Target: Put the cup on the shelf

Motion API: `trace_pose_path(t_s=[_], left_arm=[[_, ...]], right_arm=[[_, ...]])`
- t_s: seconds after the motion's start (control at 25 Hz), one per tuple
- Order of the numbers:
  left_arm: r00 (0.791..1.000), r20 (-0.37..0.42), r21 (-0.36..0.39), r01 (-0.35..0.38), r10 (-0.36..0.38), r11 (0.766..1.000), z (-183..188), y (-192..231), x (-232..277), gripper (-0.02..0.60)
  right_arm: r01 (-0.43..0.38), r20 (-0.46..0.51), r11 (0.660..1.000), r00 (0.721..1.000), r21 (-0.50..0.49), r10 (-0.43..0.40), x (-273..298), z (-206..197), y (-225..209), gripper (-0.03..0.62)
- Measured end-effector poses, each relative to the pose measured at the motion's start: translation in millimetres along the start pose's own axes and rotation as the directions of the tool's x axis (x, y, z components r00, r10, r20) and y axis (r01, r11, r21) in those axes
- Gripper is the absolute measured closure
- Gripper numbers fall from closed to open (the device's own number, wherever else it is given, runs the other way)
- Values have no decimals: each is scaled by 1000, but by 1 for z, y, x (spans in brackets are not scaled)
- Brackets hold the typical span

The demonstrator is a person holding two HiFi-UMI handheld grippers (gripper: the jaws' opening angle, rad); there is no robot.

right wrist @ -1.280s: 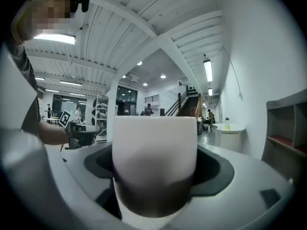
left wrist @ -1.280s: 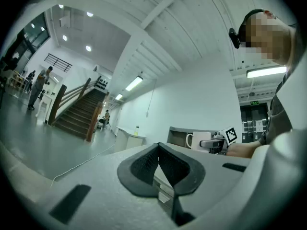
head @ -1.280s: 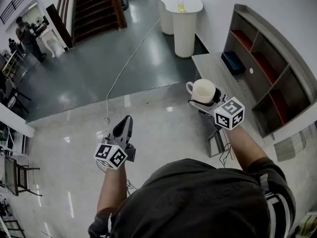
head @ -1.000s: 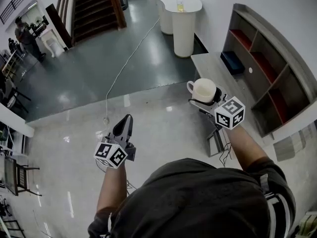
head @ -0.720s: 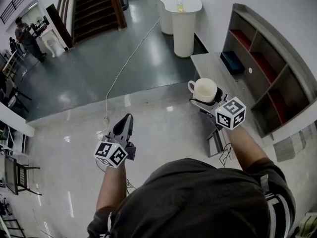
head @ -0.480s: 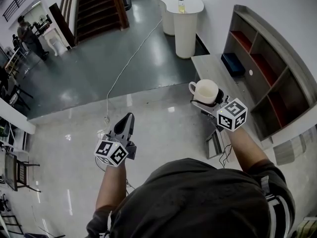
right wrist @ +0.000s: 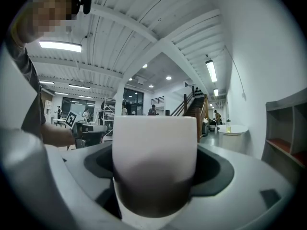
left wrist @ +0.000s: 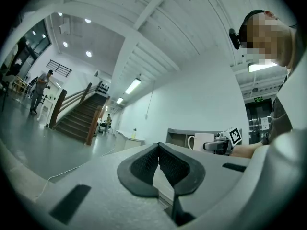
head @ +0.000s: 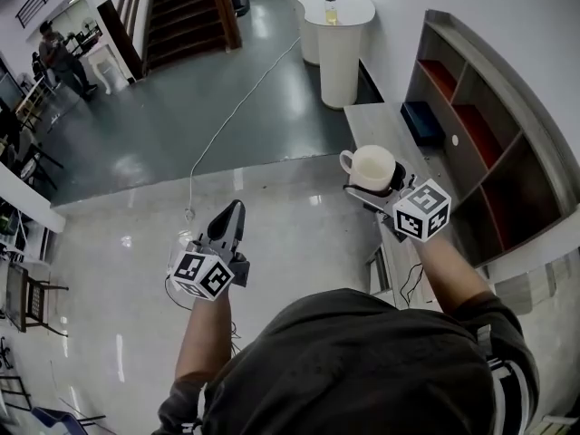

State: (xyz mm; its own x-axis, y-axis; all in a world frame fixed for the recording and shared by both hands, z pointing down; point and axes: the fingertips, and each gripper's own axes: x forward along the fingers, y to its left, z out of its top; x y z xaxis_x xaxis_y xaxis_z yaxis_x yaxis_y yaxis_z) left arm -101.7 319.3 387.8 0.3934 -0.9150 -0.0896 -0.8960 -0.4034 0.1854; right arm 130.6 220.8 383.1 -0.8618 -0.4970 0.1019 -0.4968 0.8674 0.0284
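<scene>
Spanning most of the head view, 1 dark glossy floor [head: 136, 125] ran back to 1 staircase [head: 186, 12] at the top. Along the right wall stood 1 grey shelf [head: 471, 125] with red-lined compartments, none of them holding the cup. Just beside the shelf sat 1 low grey table [head: 381, 130], and beyond it 1 white pedestal stand [head: 340, 48] carried 1 small bottle [head: 332, 9]. 1 person [head: 54, 48] stood far off at the upper left. 1 thin cable [head: 231, 120] trailed across the floor. On the grey table lay 1 dark blue box [head: 421, 120]. The wearer held 2 grippers, each with 1 marker cube. The right gripper [head: 373, 181] had its jaws spread wide and clamped on the 1 white cup [head: 372, 168], whose body filled the gap between the pads in the right gripper view. The cup was upright in the air over the near end of the grey table, apart from the shelf, with its handle turned away from the shelf. The left gripper [head: 234, 211] had its jaws together at the tips, with nothing between them.
</scene>
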Motion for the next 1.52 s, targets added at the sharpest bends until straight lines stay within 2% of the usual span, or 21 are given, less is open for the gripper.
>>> trace_pose_path(t_s=[0.28, 0.52, 0.8, 1.16, 1.32, 1.52], left_arm=[[1000, -17, -14, -16, 16, 1000, -12, 8, 26, 577], [1000, -18, -23, 19, -19, 1000, -19, 48, 59, 577], [996, -16, -34, 90, -91, 995, -12, 146, 142, 577], [981, -48, 17, 189, -188, 982, 32, 287, 253, 577], [976, -62, 22, 213, -211, 977, 35, 327, 296, 577], [972, -86, 2, 221, -220, 975, 23, 353, 344, 577]], right_arm=[[-15, -7, 1000, 1000, 14, 15, 11, -6, -29, 155], [4, -17, 1000, 1000, 18, -4, 54, -11, -53, 155], [46, -15, 998, 999, 31, -46, 149, -8, -108, 155], [74, 34, 996, 997, 54, -76, 301, 27, -181, 155], [80, 41, 995, 996, 60, -83, 343, 31, -216, 155], [87, 19, 993, 996, 82, -89, 371, 22, -261, 155]])
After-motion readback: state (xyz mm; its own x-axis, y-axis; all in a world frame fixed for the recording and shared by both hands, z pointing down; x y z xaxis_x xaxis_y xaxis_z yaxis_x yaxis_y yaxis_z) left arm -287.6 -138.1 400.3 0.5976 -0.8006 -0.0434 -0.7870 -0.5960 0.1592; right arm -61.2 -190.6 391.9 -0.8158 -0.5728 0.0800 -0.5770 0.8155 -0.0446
